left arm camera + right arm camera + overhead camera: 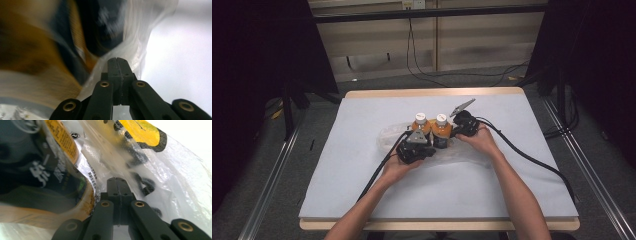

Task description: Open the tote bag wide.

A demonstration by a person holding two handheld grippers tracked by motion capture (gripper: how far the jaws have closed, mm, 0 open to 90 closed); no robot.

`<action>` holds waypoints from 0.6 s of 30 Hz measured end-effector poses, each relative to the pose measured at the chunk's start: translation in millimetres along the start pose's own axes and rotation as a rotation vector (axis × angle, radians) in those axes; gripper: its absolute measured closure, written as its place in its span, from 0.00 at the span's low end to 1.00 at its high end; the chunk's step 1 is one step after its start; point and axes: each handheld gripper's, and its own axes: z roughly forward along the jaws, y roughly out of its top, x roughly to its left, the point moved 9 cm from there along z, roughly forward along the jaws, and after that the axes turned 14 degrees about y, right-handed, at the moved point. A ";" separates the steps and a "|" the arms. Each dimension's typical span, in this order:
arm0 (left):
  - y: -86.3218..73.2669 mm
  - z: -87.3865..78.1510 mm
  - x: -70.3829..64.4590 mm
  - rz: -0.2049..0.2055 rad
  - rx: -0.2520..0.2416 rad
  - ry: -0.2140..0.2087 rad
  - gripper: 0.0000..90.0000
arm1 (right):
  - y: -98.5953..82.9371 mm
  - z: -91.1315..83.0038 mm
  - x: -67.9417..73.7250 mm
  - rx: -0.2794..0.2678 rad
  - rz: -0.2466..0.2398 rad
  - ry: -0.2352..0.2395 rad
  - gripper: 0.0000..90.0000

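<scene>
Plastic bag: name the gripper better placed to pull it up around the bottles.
Probably either: the left gripper and right gripper each pinch the plastic bag shut, flanking the two orange bottles.

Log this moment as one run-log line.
left gripper: shut on plastic bag | right gripper: shut on plastic bag | two orange bottles: upright between grippers

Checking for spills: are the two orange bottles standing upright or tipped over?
Upright. In the high view both orange bottles stand with white caps pointing up, side by side amid the clear plastic bag, between the left gripper and right gripper.
</scene>
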 end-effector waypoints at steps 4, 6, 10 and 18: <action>-2.5 3.4 7.9 -0.020 0.010 0.008 1.00 | -0.1 2.4 -2.6 -0.001 0.000 0.008 1.00; -7.5 7.5 5.8 0.013 0.034 0.035 1.00 | -0.1 2.8 -5.1 -0.004 0.009 0.010 1.00; -9.5 9.9 0.8 0.055 0.050 0.044 1.00 | -0.8 5.0 -7.7 -0.012 0.042 0.021 1.00; -21.3 12.1 -8.9 0.092 0.093 0.030 1.00 | 1.6 3.9 -17.8 -0.033 0.071 0.013 1.00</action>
